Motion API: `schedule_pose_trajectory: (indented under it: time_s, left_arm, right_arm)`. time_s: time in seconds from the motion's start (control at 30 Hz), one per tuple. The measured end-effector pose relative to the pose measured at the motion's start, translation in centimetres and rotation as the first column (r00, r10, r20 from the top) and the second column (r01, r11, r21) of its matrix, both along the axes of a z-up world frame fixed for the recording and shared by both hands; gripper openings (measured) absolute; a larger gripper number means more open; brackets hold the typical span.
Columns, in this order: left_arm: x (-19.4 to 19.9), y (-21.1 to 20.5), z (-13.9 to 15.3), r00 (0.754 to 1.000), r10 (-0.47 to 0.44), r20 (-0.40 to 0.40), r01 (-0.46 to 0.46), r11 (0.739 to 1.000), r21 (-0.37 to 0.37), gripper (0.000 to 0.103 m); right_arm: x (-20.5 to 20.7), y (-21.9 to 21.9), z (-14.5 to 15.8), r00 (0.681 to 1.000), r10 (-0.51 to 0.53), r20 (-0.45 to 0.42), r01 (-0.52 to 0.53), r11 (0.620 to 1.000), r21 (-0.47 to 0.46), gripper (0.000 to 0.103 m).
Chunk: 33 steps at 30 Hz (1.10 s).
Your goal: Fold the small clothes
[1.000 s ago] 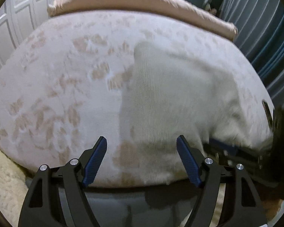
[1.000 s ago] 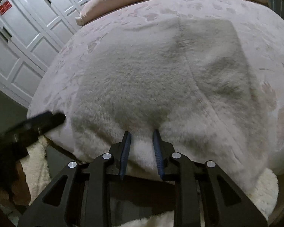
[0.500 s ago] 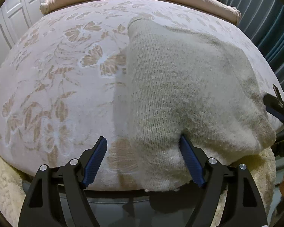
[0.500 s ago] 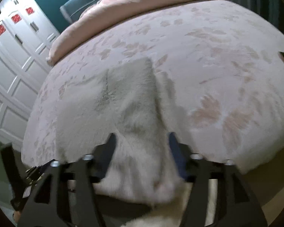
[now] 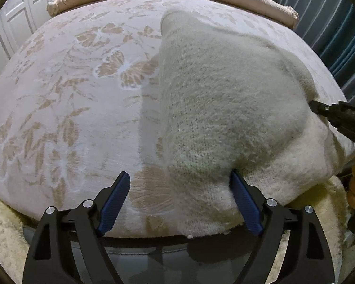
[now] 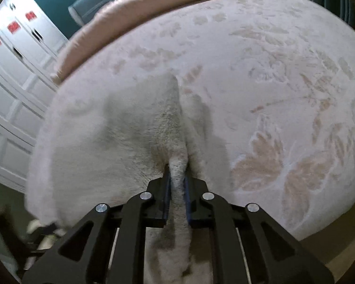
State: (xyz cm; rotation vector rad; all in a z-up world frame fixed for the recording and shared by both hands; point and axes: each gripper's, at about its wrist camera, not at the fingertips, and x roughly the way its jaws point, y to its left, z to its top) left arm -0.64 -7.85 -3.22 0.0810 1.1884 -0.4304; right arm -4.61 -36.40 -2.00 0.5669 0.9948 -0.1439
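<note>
Because the cream fuzzy knitted garment is soft, light and limp, it will likely sag and stretch wherever it is lifted, so hems and corners look like the best holds. It lies at the near edge of the pink floral-patterned bed cover. The right gripper is closing, its pads pinching a bunched fold of knit. The left gripper is opening wide, the garment's near edge loose between its jaws.
</note>
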Motion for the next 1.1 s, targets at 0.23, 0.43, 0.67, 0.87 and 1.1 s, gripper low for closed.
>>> schedule_pose_trajectory:
  time_s: [0.23, 0.43, 0.67, 0.87, 1.1]
  left_arm:
    - [-2.9, 1.5, 2.1, 0.998, -0.026, -0.059, 0.021, 0.996, -0.083, 0.080]
    - [-4.7, -0.9, -0.4, 0.992, -0.116, -0.058, 0.118, 0.992, 0.034, 0.080]
    - [-3.4, 0.5, -1.6, 0.998, -0.035, -0.052, 0.042, 0.991, 0.125, 0.060]
    - [-3.1, 1.3, -2.0, 0.998, -0.019, -0.066, 0.027, 0.993, 0.118, 0.060]
    - [-3.5, 1.3, -1.8, 0.997, -0.022, -0.069, 0.031, 0.990, 0.134, 0.060]
  right_arm:
    - [-5.7, 0.7, 2.7, 1.000, -0.009, 0.028, 0.008, 0.999, 0.044, 0.045]
    - [-6.4, 2.6, 0.7, 0.999, 0.016, -0.033, -0.014, 0.998, 0.067, 0.043]
    - [-5.9, 3.8, 3.7, 0.997, 0.029, 0.069, -0.031, 0.999, 0.024, 0.013]
    - [-5.1, 2.3, -0.6, 0.996, -0.009, -0.092, 0.008, 1.000, -0.008, 0.013]
    - [-5.1, 2.7, -0.1, 0.996, -0.016, -0.092, 0.016, 1.000, 0.000, 0.019]
